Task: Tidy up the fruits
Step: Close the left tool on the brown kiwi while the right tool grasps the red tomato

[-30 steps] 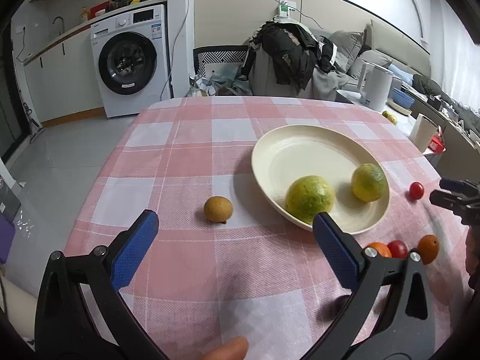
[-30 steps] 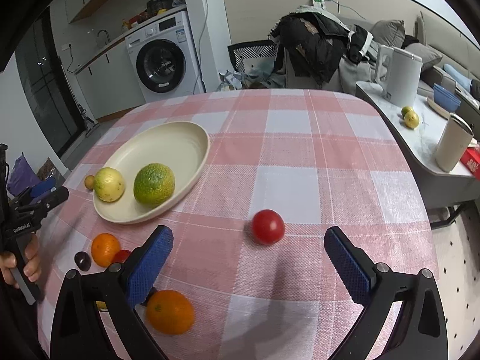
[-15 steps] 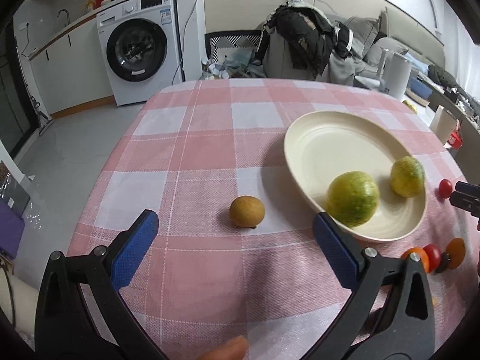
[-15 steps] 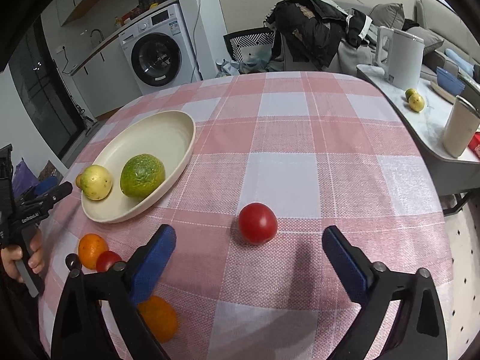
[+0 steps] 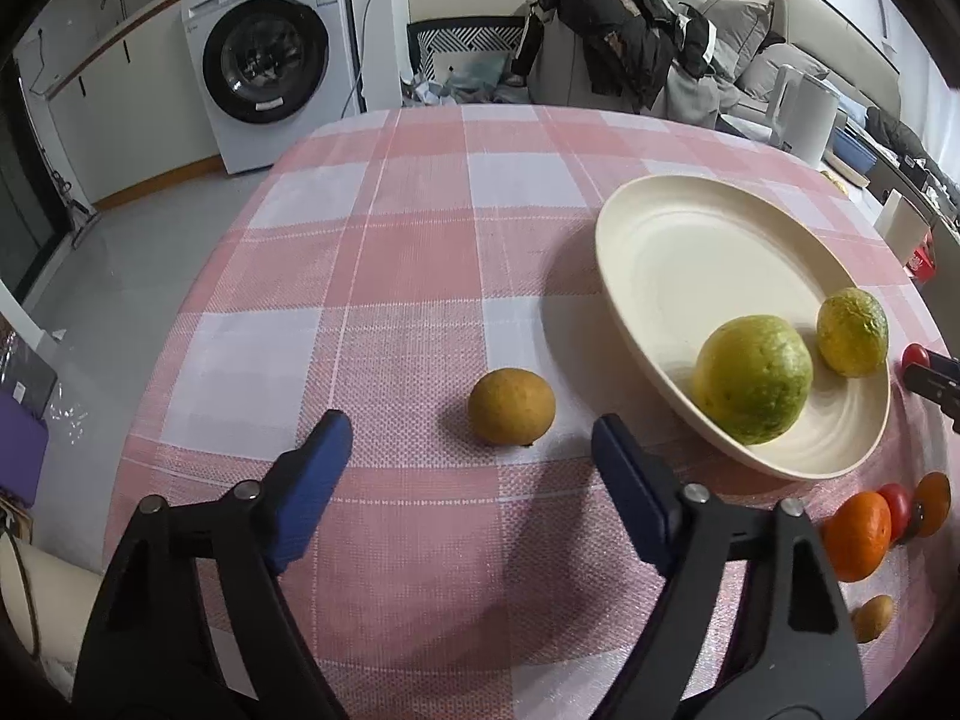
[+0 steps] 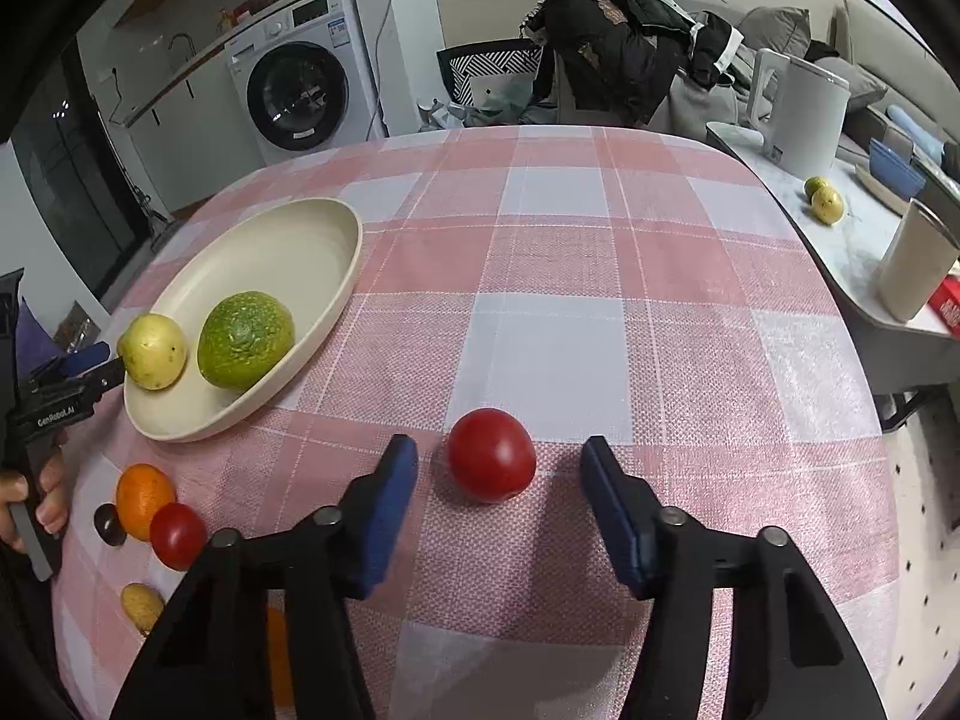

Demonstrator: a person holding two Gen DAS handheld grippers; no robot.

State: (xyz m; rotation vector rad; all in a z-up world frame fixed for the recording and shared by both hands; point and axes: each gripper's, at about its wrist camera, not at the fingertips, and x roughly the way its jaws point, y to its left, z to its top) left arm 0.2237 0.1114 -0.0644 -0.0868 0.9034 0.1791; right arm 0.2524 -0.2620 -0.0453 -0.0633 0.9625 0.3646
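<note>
A cream plate (image 5: pixel 672 252) (image 6: pixel 288 246) on the pink checked tablecloth holds a green-yellow fruit (image 5: pixel 750 378) (image 6: pixel 153 351) and a rough green fruit (image 5: pixel 852 330) (image 6: pixel 246 339). A brown-yellow fruit (image 5: pixel 510 405) lies left of the plate, just ahead of my open left gripper (image 5: pixel 468 450). A red tomato (image 6: pixel 491 455) lies just ahead of my open right gripper (image 6: pixel 498 468), between the fingertips' line. An orange (image 6: pixel 143 501) (image 5: pixel 855 534), a small tomato (image 6: pixel 177 535) and a small yellow fruit (image 6: pixel 142 606) lie near the table's front edge.
A side counter (image 6: pixel 864 252) with a white kettle (image 6: pixel 804 114), a cup and two fruits stands right of the table. A washing machine (image 5: pixel 270 54) and a chair with clothes (image 5: pixel 618 42) stand behind the table.
Both grippers have moved forward and lower toward the table, and both have narrowed. The left one has neared the brown-yellow fruit, the right one the red tomato.
</note>
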